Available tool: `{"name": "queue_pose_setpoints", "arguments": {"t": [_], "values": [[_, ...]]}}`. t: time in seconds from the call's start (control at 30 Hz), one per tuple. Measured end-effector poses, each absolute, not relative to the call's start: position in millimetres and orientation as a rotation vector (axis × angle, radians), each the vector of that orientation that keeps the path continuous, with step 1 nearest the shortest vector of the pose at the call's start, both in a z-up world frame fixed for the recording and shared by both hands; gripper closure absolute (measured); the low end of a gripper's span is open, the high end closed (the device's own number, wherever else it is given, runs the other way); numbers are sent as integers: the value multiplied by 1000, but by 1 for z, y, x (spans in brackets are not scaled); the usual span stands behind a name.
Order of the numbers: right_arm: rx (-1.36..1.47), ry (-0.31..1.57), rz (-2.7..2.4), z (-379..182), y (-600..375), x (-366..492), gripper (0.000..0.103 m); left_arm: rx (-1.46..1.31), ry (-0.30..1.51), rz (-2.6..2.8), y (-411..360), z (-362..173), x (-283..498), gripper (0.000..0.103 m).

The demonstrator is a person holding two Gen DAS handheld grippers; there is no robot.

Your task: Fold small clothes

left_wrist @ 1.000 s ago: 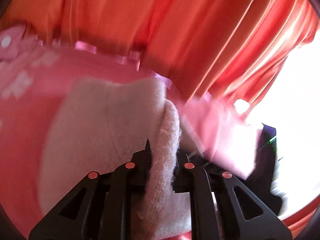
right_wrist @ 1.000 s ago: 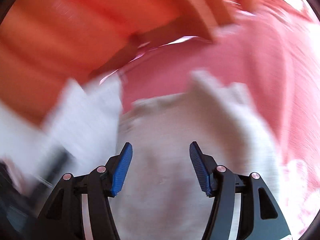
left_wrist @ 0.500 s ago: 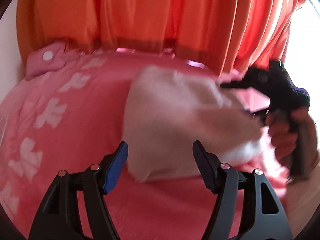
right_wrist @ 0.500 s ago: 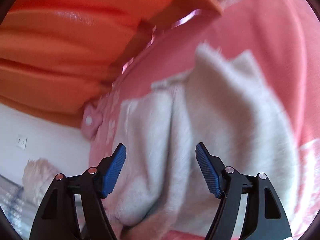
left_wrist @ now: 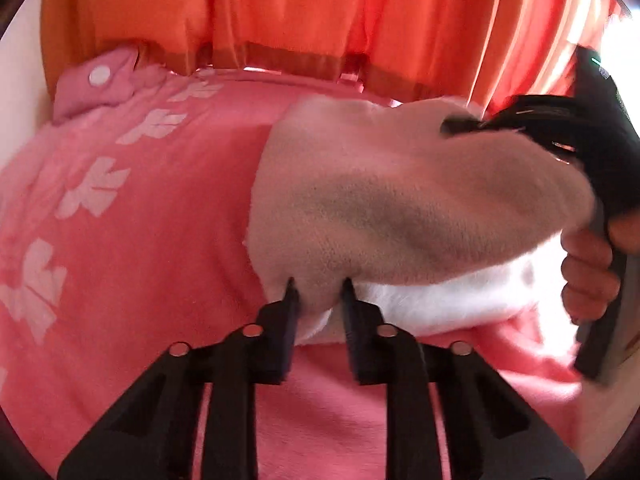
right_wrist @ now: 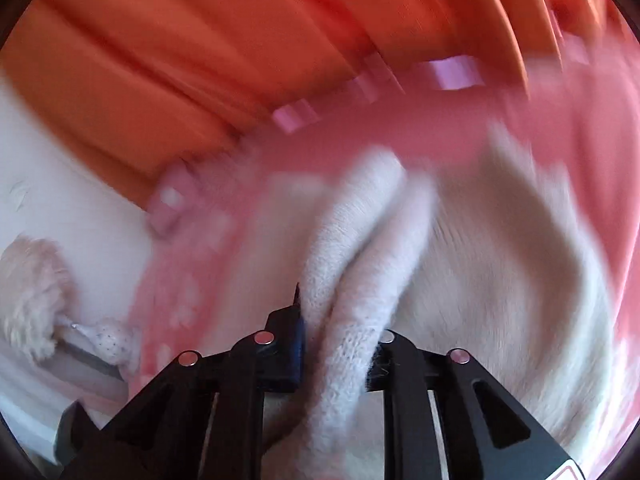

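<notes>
Now both tools (left_wrist: 318,294) (right_wrist: 338,312) tight on garment (left_wrist: 384,200)

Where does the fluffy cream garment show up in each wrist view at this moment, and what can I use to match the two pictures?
Left wrist: the cream garment fills centre to right, its near edge pinched by the left gripper; the right gripper grips its far corner.
Right wrist: the garment spans centre and right, a fold clamped in that gripper.
Shared landmark: the orange curtain above the pink blanket.
</notes>
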State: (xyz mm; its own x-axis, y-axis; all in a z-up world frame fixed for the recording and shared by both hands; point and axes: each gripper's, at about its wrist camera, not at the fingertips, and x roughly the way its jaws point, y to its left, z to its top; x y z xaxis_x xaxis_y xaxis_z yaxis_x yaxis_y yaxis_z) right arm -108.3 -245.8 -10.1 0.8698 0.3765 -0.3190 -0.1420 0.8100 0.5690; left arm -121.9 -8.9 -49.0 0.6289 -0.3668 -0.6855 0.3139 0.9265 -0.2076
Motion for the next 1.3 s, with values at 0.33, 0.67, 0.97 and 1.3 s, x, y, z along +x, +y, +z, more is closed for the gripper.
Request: {"name": "queue_pose_setpoints", "arguments": {"t": [0.33,0.67,0.97,1.3], "values": [[775,813,25,-90,-312,-76,88,-33,872,-427,-34,-73,-117,93],[837,610,85,-75,-294,-149,28,-27,883,-413,-19,-62,-129,89],[504,731,27,-68,-248,-135,81,-41,932,-342,-12,-66,-129,85],[402,712,-11,-28,-269,-150,85,8,929,-279,2,-59,-132,84]]}}
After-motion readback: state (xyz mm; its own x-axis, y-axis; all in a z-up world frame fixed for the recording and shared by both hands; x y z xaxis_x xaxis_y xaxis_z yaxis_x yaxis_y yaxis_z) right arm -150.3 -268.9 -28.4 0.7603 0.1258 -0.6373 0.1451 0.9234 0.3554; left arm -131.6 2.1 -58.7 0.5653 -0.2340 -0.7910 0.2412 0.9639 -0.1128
